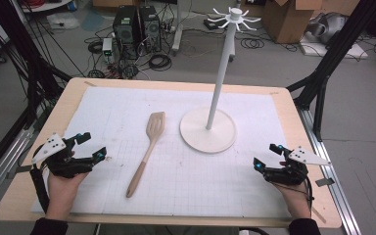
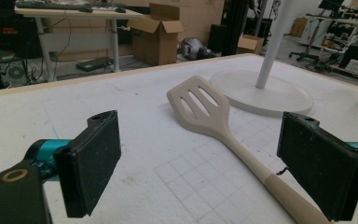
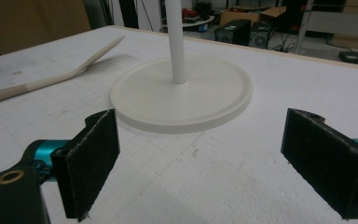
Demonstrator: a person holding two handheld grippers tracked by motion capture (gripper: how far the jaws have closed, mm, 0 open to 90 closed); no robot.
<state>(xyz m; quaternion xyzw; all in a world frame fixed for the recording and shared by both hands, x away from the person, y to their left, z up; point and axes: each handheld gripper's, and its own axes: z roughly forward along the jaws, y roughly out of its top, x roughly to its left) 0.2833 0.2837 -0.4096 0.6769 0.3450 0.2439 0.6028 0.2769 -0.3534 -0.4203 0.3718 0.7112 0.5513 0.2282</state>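
Workshop floor with cables, computer towers, cardboard boxes behind wooden worktop (image 1: 14,196) covered by white gridded mat (image 1: 191,181). Slotted spatula (image 1: 147,152) lies flat mid-worktop, blade toward far edge, handle toward near edge, likely laid so for easy pickup by handle. White hook stand (image 1: 208,128) just beside blade, upright, probably hanging place. Left gripper (image 1: 92,147) near left edge, released, empty, aimed at spatula. Right gripper (image 1: 266,156) near right edge, released, empty, facing stand base.

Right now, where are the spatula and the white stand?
spatula (image 1: 155,126): high view, on its slotted blade.
white stand (image 1: 208,130): high view, on its round base.
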